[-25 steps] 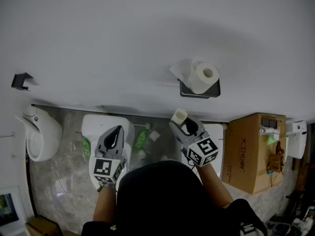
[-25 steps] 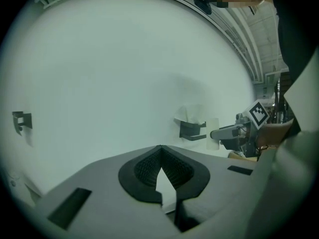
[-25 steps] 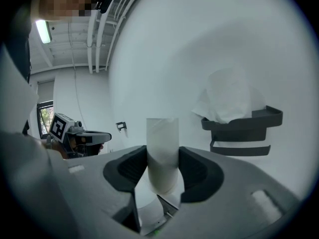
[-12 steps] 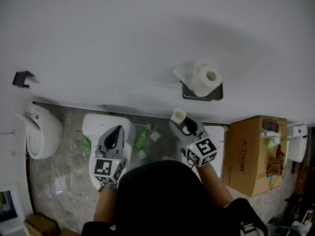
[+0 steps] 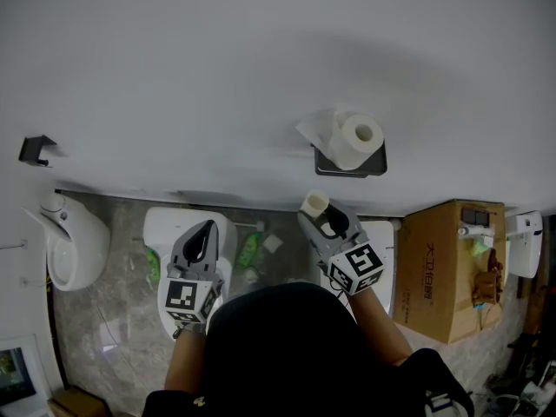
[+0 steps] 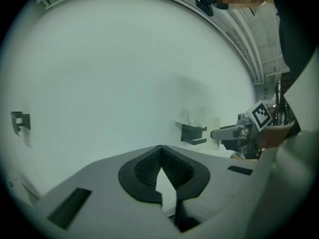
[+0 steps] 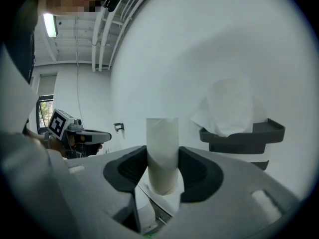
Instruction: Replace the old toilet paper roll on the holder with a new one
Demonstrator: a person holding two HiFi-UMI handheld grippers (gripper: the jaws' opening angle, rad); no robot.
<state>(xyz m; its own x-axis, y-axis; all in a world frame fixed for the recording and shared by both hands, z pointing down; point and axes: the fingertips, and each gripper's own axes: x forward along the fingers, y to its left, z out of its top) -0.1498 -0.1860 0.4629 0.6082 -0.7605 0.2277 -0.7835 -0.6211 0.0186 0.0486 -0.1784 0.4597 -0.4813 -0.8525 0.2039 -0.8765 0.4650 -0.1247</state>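
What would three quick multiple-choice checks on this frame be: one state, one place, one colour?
1. The right gripper is:
A. open with nothing between its jaws
B. shut on a bare tube
C. shut with nothing between its jaws

2. The full paper roll is:
A. sitting on the holder on the wall
B. held by the right gripper
C. out of view

3. The holder is:
A. white
B. red
C. dark grey

Key:
1 B: in the right gripper view, both pads press on the upright tube.
2 A: in the head view, the roll rests on the holder's tray, above the right gripper and apart from it.
3 C: in both the head view and the right gripper view, the tray looks dark grey against the white wall.
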